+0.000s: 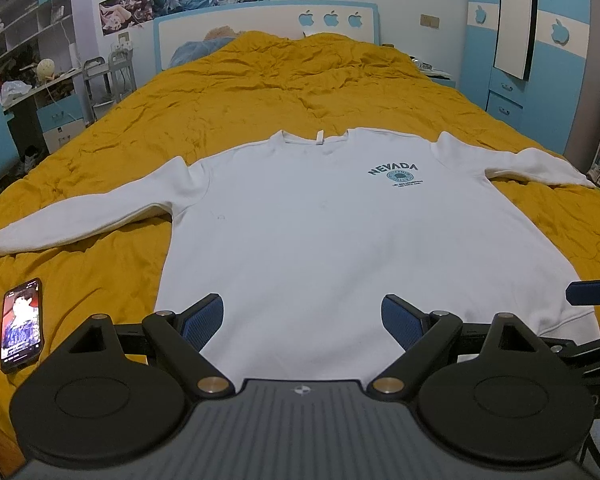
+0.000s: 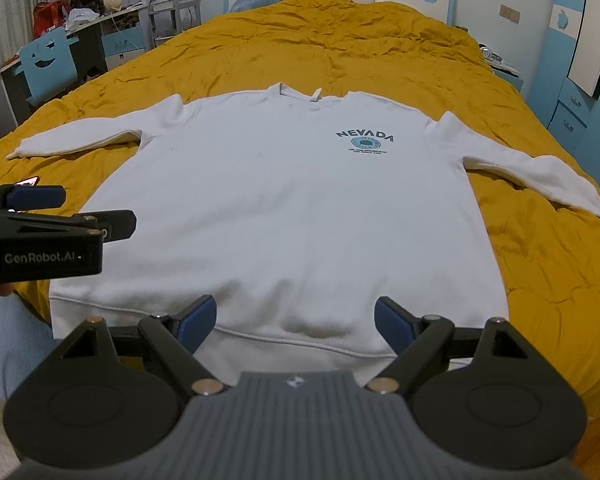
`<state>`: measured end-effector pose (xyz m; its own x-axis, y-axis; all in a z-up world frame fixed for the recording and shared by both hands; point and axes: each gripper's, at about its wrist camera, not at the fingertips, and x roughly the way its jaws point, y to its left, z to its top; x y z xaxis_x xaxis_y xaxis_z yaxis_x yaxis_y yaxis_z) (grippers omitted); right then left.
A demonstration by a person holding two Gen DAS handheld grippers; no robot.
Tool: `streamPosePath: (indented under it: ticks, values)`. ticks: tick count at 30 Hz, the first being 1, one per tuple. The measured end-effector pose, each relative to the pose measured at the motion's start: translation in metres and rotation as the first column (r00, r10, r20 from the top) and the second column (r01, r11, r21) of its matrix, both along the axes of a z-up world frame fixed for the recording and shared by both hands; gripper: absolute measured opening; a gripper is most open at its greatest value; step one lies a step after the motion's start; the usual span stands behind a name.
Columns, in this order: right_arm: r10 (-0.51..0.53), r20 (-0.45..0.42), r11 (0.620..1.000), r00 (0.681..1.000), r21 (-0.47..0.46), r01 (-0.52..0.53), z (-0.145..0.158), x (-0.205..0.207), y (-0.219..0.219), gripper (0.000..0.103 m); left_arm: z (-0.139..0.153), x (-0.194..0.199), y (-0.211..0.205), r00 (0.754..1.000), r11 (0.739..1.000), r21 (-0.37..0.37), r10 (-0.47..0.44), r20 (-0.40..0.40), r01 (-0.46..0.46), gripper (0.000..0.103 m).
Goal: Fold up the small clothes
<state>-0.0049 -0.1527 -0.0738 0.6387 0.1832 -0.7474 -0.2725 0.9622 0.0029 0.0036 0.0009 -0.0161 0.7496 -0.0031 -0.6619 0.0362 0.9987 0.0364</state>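
Observation:
A white long-sleeved sweatshirt (image 1: 320,232) with a teal "NEVADA" print lies flat and face up on the yellow bedspread, sleeves spread to both sides. It also shows in the right wrist view (image 2: 292,208). My left gripper (image 1: 302,320) is open and empty, just above the shirt's lower hem area. My right gripper (image 2: 296,322) is open and empty over the hem (image 2: 300,338). The left gripper's body (image 2: 40,236) shows at the left of the right wrist view. A blue fingertip (image 1: 592,292) of the right gripper shows at the right edge of the left wrist view.
A phone (image 1: 22,324) with a lit screen lies on the yellow bedspread (image 1: 260,92) left of the shirt. A blue headboard (image 1: 268,28) stands at the far end. A desk and shelves (image 1: 28,80) stand left, blue wardrobes (image 1: 540,60) right.

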Motion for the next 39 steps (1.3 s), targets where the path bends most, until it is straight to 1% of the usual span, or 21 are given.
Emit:
streamPosePath:
  ticks: [19, 24, 27, 31, 34, 36, 39]
  values:
    - [0.008, -0.007, 1.000, 1.000, -0.001, -0.008, -0.001, -0.001, 0.002, 0.082, 0.000, 0.000, 0.001, 1.000, 1.000, -0.001, -0.001, -0.002, 0.001, 0.103]
    - [0.014, -0.007, 1.000, 1.000, 0.000, -0.014, -0.001, 0.002, 0.001, 0.082, -0.002, 0.005, 0.007, 1.000, 1.000, -0.017, 0.011, -0.010, -0.011, 0.103]
    - [0.022, -0.009, 1.000, 1.000, 0.018, -0.022, 0.000, 0.009, -0.001, 0.082, -0.002, 0.013, 0.014, 1.000, 0.999, -0.031, 0.027, -0.007, -0.027, 0.103]
    - [0.015, 0.000, 0.999, 1.000, 0.036, -0.015, 0.001, 0.027, -0.006, 0.082, -0.002, 0.031, 0.034, 0.998, 0.995, -0.078, 0.069, -0.007, -0.069, 0.103]
    - [-0.016, 0.032, 1.000, 0.999, 0.012, 0.015, 0.001, 0.046, -0.010, 0.082, -0.001, 0.046, 0.061, 0.994, 0.986, -0.125, 0.113, 0.005, -0.111, 0.103]
    - [-0.023, 0.062, 1.000, 0.998, 0.014, 0.022, 0.002, 0.060, -0.013, 0.082, 0.000, 0.056, 0.084, 0.985, 0.974, -0.153, 0.171, 0.008, -0.167, 0.103]
    - [-0.016, 0.085, 0.998, 0.996, 0.056, 0.011, 0.003, 0.087, -0.019, 0.082, 0.000, 0.070, 0.124, 0.970, 0.951, -0.195, 0.244, -0.002, -0.240, 0.103]
